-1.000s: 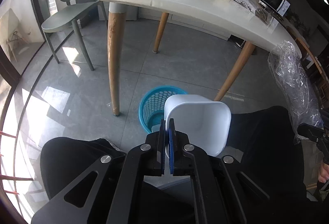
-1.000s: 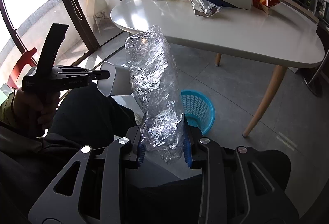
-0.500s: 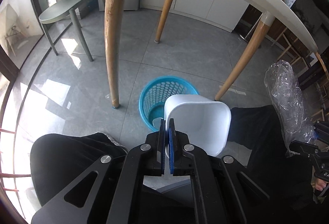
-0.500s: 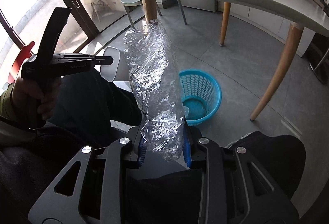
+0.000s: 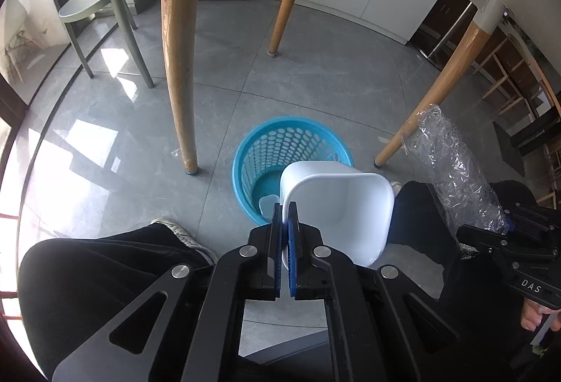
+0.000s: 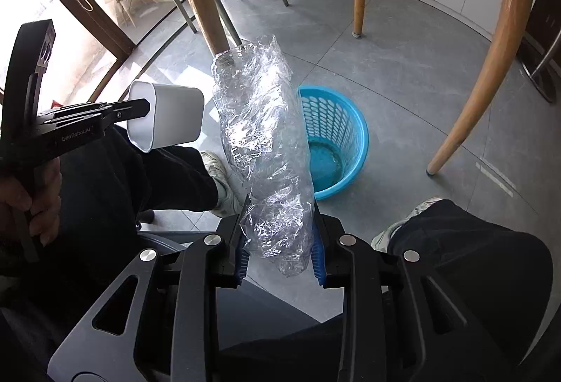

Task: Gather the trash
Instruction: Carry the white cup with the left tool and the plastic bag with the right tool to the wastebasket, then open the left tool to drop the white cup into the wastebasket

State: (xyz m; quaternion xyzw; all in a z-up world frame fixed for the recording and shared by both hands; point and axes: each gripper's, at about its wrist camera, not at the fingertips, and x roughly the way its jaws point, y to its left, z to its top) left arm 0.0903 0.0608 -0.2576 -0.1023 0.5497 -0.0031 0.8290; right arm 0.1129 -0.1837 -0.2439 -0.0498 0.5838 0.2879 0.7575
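Observation:
My left gripper (image 5: 288,224) is shut on the rim of a white plastic cup (image 5: 338,203), held above and just in front of a blue mesh waste basket (image 5: 277,150) on the floor. The cup also shows in the right wrist view (image 6: 168,117), with the left gripper (image 6: 140,108) pinching its rim. My right gripper (image 6: 280,241) is shut on a crumpled clear plastic bottle (image 6: 266,150) that stands up in front of the basket (image 6: 336,136). In the left wrist view the bottle (image 5: 452,171) is at the right. A small pale piece lies inside the basket.
Wooden table legs (image 5: 177,66) stand around the basket, with another leg (image 6: 477,94) to its right. A grey-green chair (image 5: 105,0) stands at the back left. My black-trousered knees and shoes (image 5: 182,234) are just short of the basket. White cabinets line the far wall.
Both grippers have dropped lower and tilted down toward the floor; the table top has left view and the blue basket now appears larger and nearer. Both grips are unchanged.

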